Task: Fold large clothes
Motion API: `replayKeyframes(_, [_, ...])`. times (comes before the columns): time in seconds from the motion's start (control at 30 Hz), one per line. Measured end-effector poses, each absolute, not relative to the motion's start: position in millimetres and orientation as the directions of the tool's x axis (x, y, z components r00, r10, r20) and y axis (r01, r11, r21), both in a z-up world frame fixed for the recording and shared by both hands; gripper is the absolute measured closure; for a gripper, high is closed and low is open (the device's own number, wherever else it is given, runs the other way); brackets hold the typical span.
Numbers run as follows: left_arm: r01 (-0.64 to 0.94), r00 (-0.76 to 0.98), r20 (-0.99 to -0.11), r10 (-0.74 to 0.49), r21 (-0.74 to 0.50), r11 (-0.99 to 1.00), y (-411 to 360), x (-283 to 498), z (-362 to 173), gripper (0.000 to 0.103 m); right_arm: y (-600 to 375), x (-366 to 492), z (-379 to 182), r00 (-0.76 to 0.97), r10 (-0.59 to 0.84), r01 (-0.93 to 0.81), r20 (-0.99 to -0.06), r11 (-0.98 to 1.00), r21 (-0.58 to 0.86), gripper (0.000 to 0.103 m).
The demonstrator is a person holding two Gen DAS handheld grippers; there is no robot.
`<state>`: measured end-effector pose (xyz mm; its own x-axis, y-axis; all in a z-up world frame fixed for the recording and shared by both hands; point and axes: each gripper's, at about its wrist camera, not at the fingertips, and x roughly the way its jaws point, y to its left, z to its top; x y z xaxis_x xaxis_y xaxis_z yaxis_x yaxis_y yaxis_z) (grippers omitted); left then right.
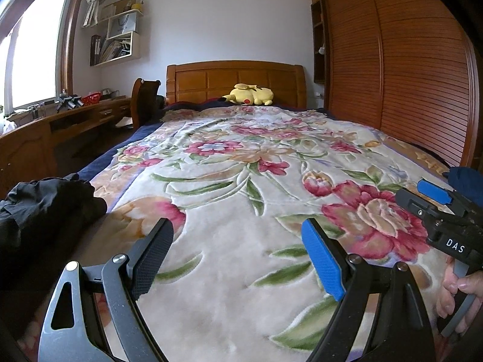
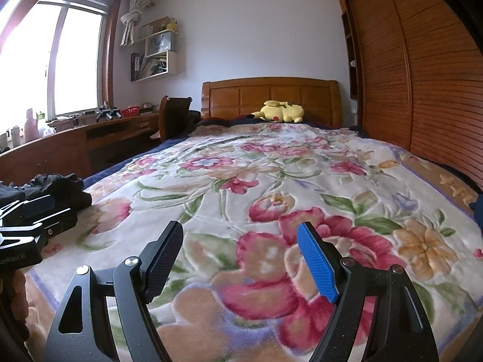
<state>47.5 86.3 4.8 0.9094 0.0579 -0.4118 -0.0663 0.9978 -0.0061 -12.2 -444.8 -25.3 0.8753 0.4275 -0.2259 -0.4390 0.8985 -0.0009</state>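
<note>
- Left wrist view: the left gripper (image 1: 238,249) hangs over the floral blanket (image 1: 235,181) with its jaws spread wide, holding nothing. A crumpled black garment (image 1: 45,202) lies just to its left; the right gripper (image 1: 434,199) sits to its right.
- Right wrist view: the right gripper (image 2: 240,255) is likewise wide apart and empty above the floral blanket (image 2: 271,181). The black garment (image 2: 57,188) lies well off to its left, beyond the left gripper (image 2: 30,226).
</note>
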Motion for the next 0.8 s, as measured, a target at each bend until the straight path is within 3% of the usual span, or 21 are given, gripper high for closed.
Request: replayKeyframes(0.8, [-0.080,0.917,-0.393,0.071,-0.006,0.997,89.0,42.7,8.1,0.016,-445.4,-12.6,-24.2,0.877,0.426,-0.438,-0.221,0.899,-0.004,0.023])
